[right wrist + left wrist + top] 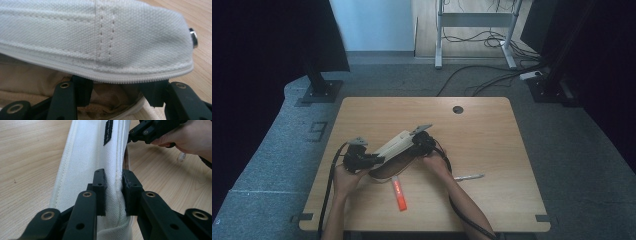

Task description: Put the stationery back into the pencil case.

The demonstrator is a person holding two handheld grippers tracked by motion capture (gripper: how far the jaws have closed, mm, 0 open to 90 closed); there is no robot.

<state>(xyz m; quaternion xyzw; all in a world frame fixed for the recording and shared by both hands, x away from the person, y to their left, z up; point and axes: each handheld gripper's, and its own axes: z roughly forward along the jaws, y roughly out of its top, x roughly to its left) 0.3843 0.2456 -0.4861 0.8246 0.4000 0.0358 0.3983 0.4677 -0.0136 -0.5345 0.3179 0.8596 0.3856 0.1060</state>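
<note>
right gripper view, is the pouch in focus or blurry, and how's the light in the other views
Right gripper view: the weave and stitching of the white canvas zip pouch are sharp, and the black tongs below are slightly soft. Left gripper view: even, soft light without glare, with the far hand a bit soft. High view: the pale wooden table is lit and its surroundings fall dark.

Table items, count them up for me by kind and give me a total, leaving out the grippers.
Canvas pencil pouch, white, unzipped: 1
Orange marker: 1
Silver-grey pen: 1
Total: 3
</note>
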